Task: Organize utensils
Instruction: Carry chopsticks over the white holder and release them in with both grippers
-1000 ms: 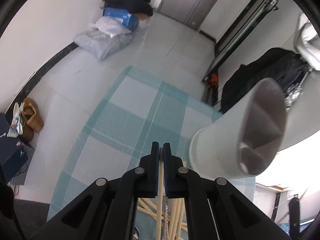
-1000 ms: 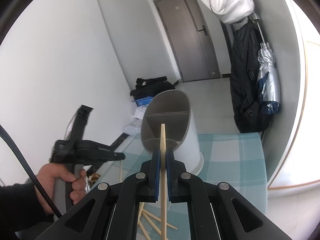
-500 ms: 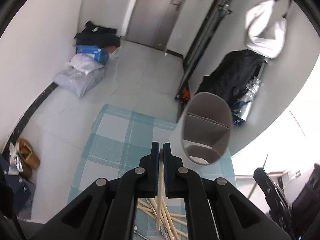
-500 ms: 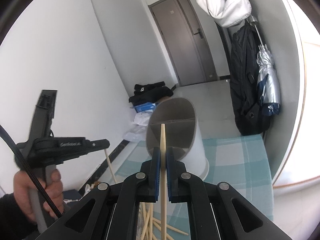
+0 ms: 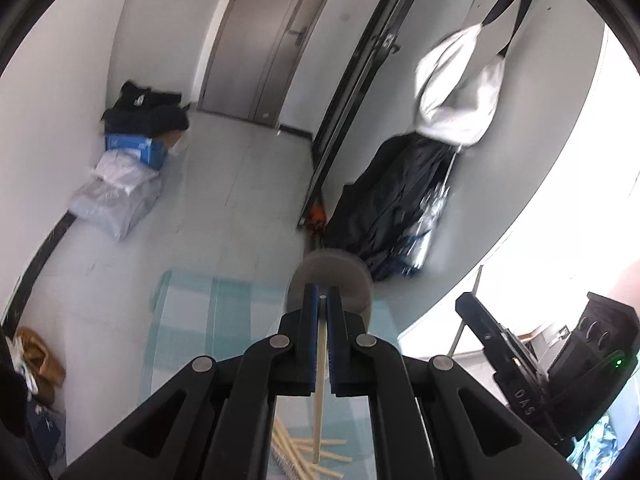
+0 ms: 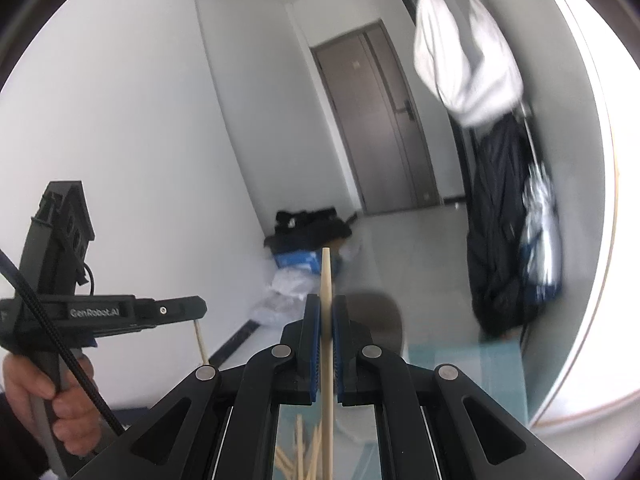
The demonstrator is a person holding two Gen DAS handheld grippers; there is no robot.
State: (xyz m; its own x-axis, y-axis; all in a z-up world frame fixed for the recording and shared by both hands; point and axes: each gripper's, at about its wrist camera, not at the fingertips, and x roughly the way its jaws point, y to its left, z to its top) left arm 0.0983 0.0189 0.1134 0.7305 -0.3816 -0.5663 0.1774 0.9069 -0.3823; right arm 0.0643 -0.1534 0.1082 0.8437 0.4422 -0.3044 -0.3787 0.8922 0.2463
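Both grippers are found clamped narrowly, each on a single wooden chopstick. In the left wrist view, the left gripper [image 5: 322, 300] is seen holding the left chopstick [image 5: 319, 396], whose lower end hangs down toward the pile of loose chopsticks [image 5: 304, 454] lying on the blue checked cloth [image 5: 188, 320]. In the right wrist view, the right gripper [image 6: 327, 312] is seen closed on the right chopstick [image 6: 326, 276], which stands upright with its tip above the fingers.

The grey utensil holder [image 5: 352, 276] is observed on the cloth directly beyond the left gripper's fingertips; it is blurred, and its compartments cannot be made out. In the right wrist view it is partly hidden behind the fingers.

The step in hand is judged to be the carrying of two picked chopsticks to the holder. The next move is judged to require that each stick be turned end-down over the holder's mouth, lowered inside, and only then released. The remaining chopsticks are not yet sorted.
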